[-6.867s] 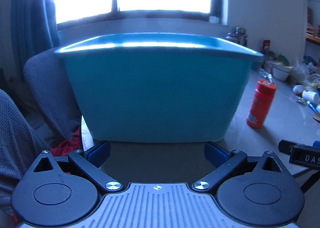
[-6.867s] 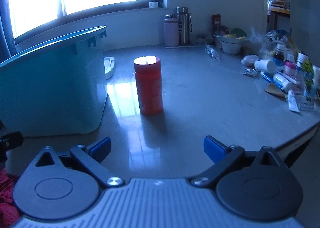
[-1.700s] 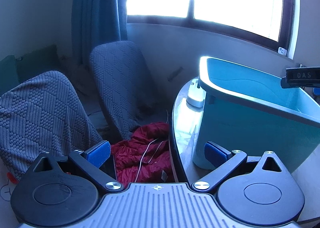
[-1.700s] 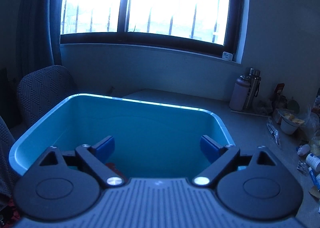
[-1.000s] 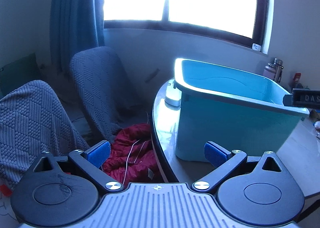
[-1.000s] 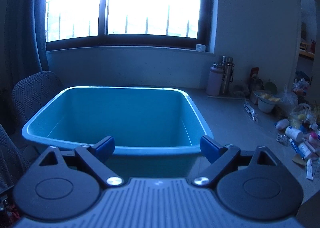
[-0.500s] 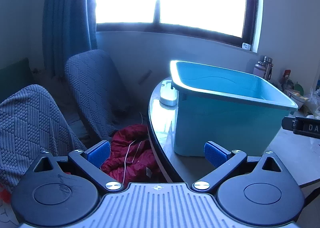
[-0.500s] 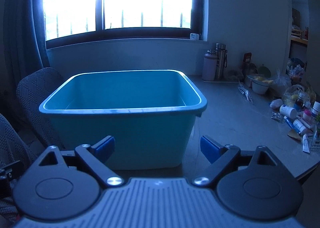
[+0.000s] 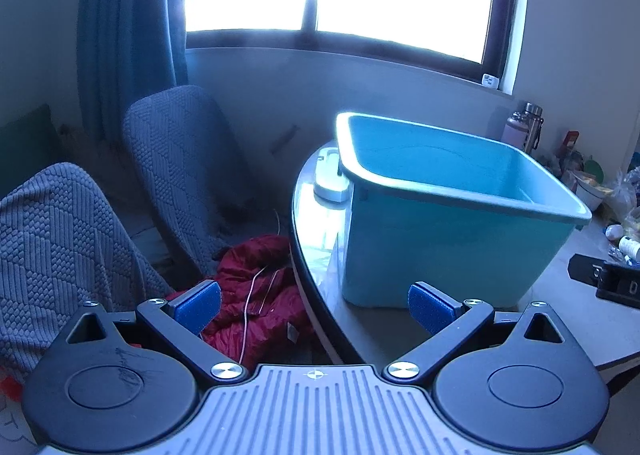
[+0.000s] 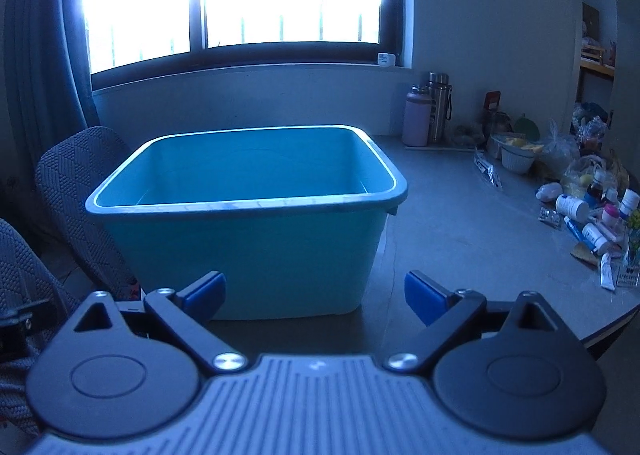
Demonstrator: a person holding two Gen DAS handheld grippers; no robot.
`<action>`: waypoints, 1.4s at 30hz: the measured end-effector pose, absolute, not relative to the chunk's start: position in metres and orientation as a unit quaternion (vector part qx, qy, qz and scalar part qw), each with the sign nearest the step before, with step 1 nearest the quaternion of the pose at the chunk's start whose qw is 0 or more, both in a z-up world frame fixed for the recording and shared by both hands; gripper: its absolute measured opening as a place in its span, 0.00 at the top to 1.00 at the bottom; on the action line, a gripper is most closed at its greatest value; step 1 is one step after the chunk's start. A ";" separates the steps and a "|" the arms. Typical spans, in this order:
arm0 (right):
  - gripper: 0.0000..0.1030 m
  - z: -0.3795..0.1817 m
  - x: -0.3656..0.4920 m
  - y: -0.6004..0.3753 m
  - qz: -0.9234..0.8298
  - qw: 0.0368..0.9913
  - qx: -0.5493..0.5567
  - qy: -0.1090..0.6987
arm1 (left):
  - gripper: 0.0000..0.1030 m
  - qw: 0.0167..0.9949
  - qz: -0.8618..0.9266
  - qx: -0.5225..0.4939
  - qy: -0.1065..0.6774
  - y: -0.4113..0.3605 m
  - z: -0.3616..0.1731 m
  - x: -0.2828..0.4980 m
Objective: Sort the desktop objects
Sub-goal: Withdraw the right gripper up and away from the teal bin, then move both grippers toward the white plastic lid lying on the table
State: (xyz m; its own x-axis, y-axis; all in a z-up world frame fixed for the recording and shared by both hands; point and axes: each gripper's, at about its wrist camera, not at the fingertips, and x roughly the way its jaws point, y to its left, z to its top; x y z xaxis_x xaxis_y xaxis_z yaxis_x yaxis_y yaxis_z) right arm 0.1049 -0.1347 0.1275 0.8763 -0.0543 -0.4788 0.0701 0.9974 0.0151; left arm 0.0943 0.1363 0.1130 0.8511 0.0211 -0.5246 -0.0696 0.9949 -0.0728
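Teal bin (image 10: 248,239) sits on the grey table (image 10: 460,239) near its curved edge, window behind. Right gripper (image 10: 315,297) faces its near wall, jaws just widened, nothing between. Left gripper (image 9: 314,305) gapes empty over the table edge beside it.

One teal bin (image 10: 256,247), two grey chairs (image 9: 180,159) (knit covers), two flasks (image 10: 428,111).
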 end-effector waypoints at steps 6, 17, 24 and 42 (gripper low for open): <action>0.05 0.140 0.117 -0.142 -0.027 0.968 0.017 0.249 | 0.01 0.961 0.023 -0.040 0.273 0.132 0.128 0.111; 0.02 0.163 0.158 -0.156 -0.004 0.965 0.012 0.262 | 0.01 0.956 0.037 -0.035 0.289 0.122 0.163 0.157; 0.00 0.164 0.186 -0.170 0.003 0.962 0.006 0.272 | 0.01 0.951 0.057 -0.013 0.303 0.108 0.178 0.190; 0.00 0.179 0.236 -0.178 0.025 0.951 0.018 0.308 | 0.01 0.936 0.056 -0.009 0.347 0.094 0.202 0.250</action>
State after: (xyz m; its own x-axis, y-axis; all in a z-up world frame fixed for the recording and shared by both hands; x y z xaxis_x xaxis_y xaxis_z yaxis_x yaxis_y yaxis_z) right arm 0.2365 -0.1782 0.1786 0.8090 0.0587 -0.5849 -0.0366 0.9981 0.0495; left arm 0.2497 0.0941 0.2017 0.7534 0.0981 -0.6502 -0.1109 0.9936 0.0214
